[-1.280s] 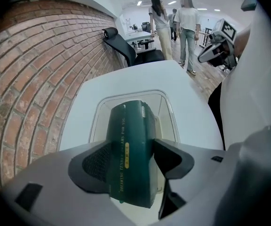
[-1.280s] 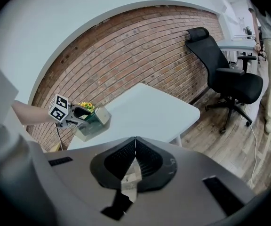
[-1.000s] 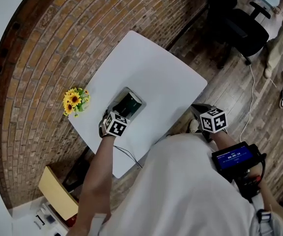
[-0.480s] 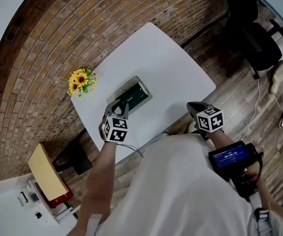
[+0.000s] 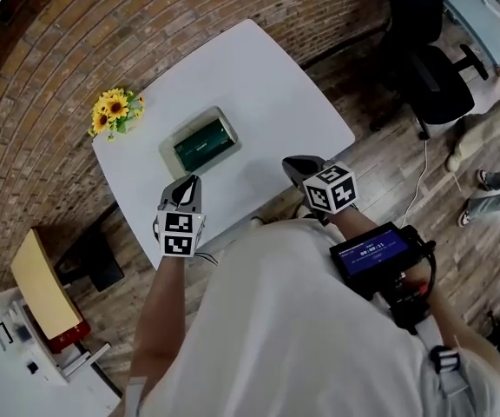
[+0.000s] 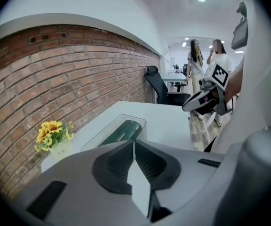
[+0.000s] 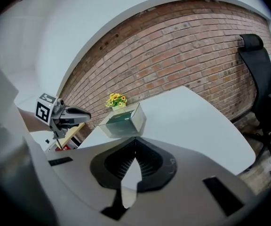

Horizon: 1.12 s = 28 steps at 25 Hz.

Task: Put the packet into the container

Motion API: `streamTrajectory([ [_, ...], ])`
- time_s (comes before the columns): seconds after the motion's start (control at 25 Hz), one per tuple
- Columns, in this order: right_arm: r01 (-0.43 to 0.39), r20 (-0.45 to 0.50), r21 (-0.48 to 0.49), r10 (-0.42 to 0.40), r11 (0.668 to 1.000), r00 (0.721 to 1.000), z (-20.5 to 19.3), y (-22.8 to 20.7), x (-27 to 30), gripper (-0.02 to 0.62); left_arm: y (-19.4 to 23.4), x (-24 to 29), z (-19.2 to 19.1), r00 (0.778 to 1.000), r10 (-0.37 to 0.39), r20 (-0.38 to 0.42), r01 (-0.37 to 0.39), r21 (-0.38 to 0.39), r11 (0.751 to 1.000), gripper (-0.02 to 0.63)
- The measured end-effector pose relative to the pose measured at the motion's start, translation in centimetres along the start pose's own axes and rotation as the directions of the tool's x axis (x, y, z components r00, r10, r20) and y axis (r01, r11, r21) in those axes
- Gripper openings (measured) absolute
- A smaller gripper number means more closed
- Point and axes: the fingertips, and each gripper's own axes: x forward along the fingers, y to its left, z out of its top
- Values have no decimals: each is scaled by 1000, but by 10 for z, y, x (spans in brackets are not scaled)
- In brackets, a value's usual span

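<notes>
**Tabletop by brick wall: packet in, task looks done**

Nearest you, your left hand-held gripper had just been closing, its jaws meeting on nothing. Your right hand-held gripper was clamped together, empty too. Beyond, the green packet lay inside the clear container. Nothing seemed left.

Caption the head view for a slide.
Packet in the container on the table, flowers beside; left gripper, jaws just closed on nothing, and right gripper hover at the near edge.
</notes>
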Motion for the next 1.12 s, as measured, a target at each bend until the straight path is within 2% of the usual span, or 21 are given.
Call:
streamTrajectory([
  [0.2, -47, 27, -65, 48, 997, 998, 5, 24, 2, 6, -14, -12, -17, 998, -7, 66, 18, -172, 985, 17],
  [0.36, -63, 27, -102, 66, 993, 997, 5, 35, 0, 6, -31, -12, -31, 995, -59, 81, 77, -241, 967, 15],
  [0.76, -64, 31, -102, 68, 993, 997, 2, 40, -2, 6, -43, -10, -38, 993, -84, 80, 102, -259, 961, 15],
  [1.12, -59, 31, -106, 63, 993, 998, -6, 41, -10, 6, -51, -5, -36, 992, -106, 65, 118, -233, 965, 15],
])
